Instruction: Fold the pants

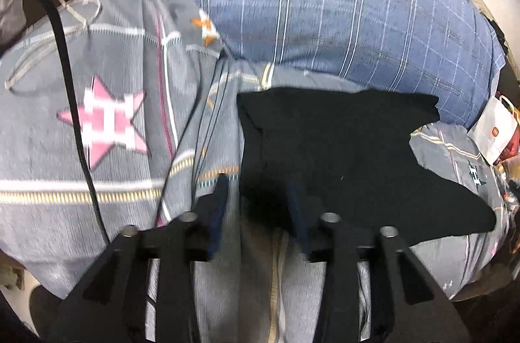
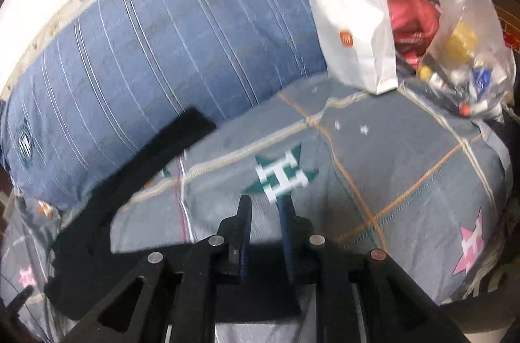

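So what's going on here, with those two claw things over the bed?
A person is folding black pants on a bed, with a hand-held gripper in each hand. Both grippers are above the fabric with nothing between their fingers: the left gripper stands open over the near edge of the pants, and the right gripper is open a little over the bedspread. The pants lie flat beside a blue pillow. A white bag stands at the far end.

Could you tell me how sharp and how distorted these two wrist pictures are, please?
Left wrist view: motion-smeared, worst near the tongs; the black pants are a near-featureless dark mass; fisheye bends the blue striped pillow and darkens the corners. Right wrist view: similar smear, blurring the white paper bag and the grey patterned bedding; the pale wall at upper left looks washed out.
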Available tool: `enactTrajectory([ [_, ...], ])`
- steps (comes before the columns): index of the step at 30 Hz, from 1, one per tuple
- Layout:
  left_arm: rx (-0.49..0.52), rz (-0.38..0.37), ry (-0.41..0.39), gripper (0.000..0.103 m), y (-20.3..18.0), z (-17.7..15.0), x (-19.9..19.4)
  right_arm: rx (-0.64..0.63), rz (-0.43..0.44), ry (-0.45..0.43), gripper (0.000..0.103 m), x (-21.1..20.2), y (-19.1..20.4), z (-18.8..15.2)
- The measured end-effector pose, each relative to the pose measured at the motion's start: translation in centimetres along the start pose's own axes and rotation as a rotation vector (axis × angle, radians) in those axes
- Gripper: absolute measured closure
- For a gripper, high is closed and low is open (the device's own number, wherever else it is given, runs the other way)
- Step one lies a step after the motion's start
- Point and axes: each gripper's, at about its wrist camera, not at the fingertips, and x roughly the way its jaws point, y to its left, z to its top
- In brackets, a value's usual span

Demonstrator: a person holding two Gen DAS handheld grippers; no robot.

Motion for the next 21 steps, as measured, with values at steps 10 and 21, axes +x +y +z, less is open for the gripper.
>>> enactTrajectory([
  [10, 0.057, -0.059, -0.042, 0.051, -3.5, 2.7, 1.3, -0.22, 0.349, 0.098, 0.063, 3.8, 11.5, -0.6],
  [21, 0.11, -0.327, 0.137, 0.033, -3.9, 10.1, 9.9, -0.678, 0.511, 0.289, 0.057, 16.2, 26.9, 1.5],
])
